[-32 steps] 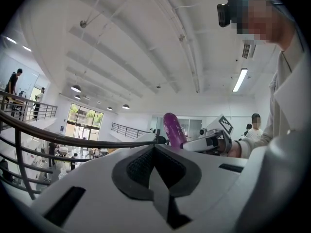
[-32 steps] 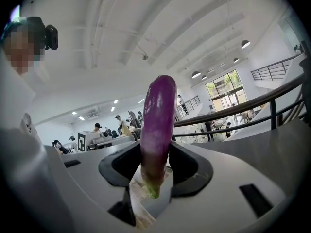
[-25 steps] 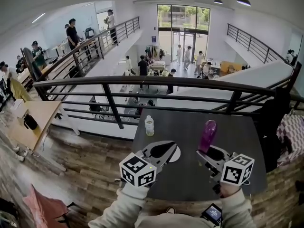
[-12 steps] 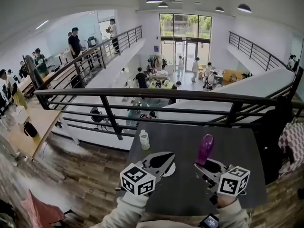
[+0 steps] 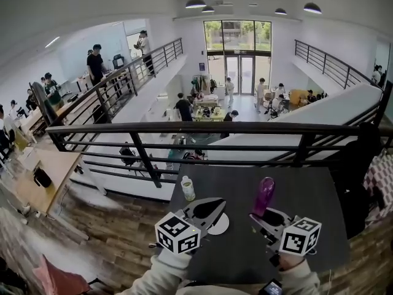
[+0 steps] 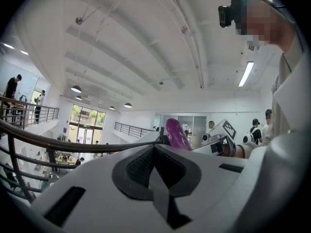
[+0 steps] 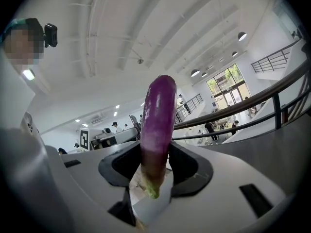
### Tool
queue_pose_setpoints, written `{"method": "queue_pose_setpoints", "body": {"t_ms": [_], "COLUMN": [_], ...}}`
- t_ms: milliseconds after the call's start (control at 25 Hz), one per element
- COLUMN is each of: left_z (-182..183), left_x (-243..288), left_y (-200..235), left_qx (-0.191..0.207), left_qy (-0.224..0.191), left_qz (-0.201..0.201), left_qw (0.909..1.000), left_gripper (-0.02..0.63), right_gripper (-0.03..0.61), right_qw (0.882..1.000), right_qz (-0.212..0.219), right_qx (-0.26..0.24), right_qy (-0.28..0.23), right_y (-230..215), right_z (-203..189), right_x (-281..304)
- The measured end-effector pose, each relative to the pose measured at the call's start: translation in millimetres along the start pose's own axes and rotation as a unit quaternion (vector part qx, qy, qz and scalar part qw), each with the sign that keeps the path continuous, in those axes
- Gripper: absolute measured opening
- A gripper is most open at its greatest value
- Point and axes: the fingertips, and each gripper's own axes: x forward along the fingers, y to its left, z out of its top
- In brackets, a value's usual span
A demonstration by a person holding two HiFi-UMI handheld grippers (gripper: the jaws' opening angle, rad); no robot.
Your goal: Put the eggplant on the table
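A purple eggplant (image 5: 265, 195) (image 7: 158, 125) stands upright between the jaws of my right gripper (image 5: 268, 216) (image 7: 155, 174), which is shut on its lower, green-tipped end. It hangs over the dark table (image 5: 313, 195), right of centre. My left gripper (image 5: 212, 209) (image 6: 155, 165) is shut with nothing in it, over the table's left part and above a white disc (image 5: 220, 225). In the left gripper view the eggplant (image 6: 176, 134) shows beyond the jaws, beside the right gripper's marker cube.
A small plastic bottle (image 5: 187, 188) stands near the table's far left corner. A black railing (image 5: 184, 129) runs just behind the table, with a drop to a lower floor beyond. Wooden floor lies left of the table. A patterned cloth (image 5: 381, 180) is at the right edge.
The table has come closer in the head view. Both grippers have moved a little further in over it. The eggplant stays upright in the right gripper.
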Motion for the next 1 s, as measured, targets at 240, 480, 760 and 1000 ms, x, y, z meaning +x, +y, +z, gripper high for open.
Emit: {"method": "queue_pose_setpoints", "body": {"t_ms": [240, 480, 760, 1000], "left_z": [12.4, -12.7, -20.4, -24.8], "left_x": [24.2, -10.4, -14.4, -18.6], "left_y": [3.8, 58.5, 108.6, 139.2], "left_qx": [-0.004, -0.02, -0.028, -0.036], "left_qy": [0.0, 0.001, 0.009, 0.019], "left_qz": [-0.004, -0.007, -0.018, -0.023], "left_qw": [1.0, 0.9998, 0.9994, 0.9989], "left_gripper": [0.002, 0.002, 0.002, 0.002], "right_gripper": [0.187, 0.187, 0.187, 0.187], "right_qw": [1.0, 1.0, 0.999, 0.998], "right_qz": [-0.008, -0.012, -0.029, -0.049], "right_qx": [-0.006, 0.002, -0.001, -0.005], "right_qy": [0.007, 0.021, 0.033, 0.038], "right_y": [-15.2, -4.2, -15.2, -17.5], "right_z": [25.6, -2.3, 4.6, 14.5], "right_x": [-4.7, 56.7, 107.9, 130.9]}}
